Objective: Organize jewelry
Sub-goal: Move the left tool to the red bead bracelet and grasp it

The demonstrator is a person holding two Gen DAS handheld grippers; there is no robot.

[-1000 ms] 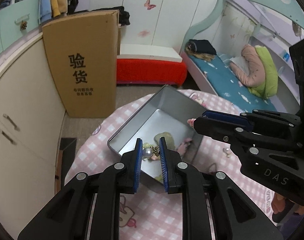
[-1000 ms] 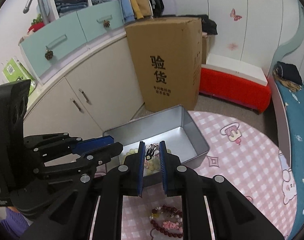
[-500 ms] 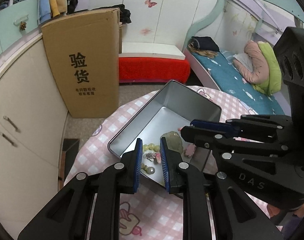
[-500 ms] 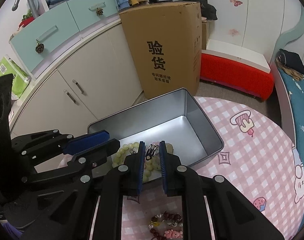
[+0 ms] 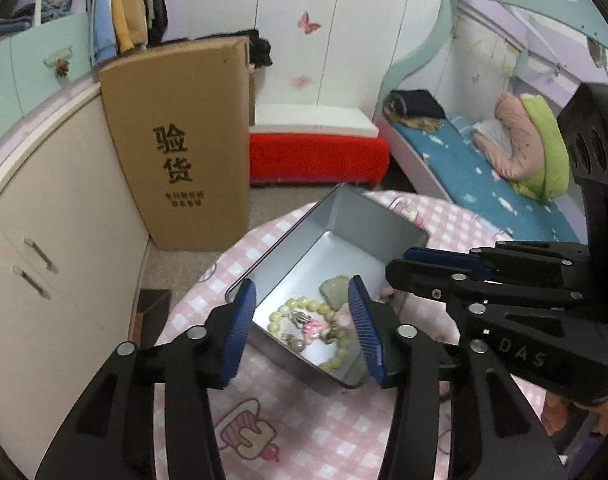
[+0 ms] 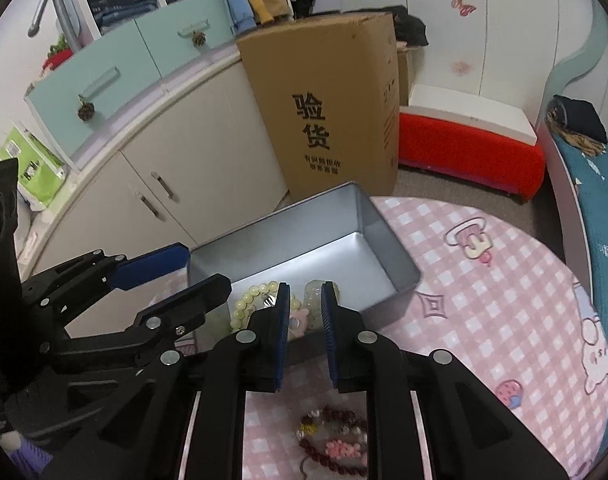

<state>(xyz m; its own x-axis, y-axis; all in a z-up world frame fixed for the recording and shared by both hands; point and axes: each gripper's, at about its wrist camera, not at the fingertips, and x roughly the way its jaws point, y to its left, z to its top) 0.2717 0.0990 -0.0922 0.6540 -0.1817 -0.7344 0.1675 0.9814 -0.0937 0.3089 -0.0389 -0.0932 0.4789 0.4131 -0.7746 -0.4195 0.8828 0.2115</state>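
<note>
Bedroom setting, round table under a pink checked cloth printed with cartoon figures. Nearest item, bottom centre of the right wrist view: dark red beaded bracelet with a pink charm, lying on the cloth below and between the right gripper's arms, not yet stored. Right gripper: blue-padded jaws parted with nothing between them, whereas half a second ago they pinched a small metal clip; tips sit at the near rim of the box. Left gripper: jaws spread wide and empty, whereas a second ago they were clamped on a pearl earring; both pieces are judged released into the box. Rectangular silver metal box, centre of both views, standing open on the table. Contents, gathered at its near end: pale yellow-green bead bracelet, pearl earring, small silver clip, pink charm, pale green stone pendant. These lie just beyond and between the left jaws. Judgement: two items stored; the red bracelet is the likely next pick, closest to the right gripper. Farther back, upper centre: tall brown cardboard carton with black Chinese characters on the floor against cream cabinets; red bench; bed with blue sheet at right.
</note>
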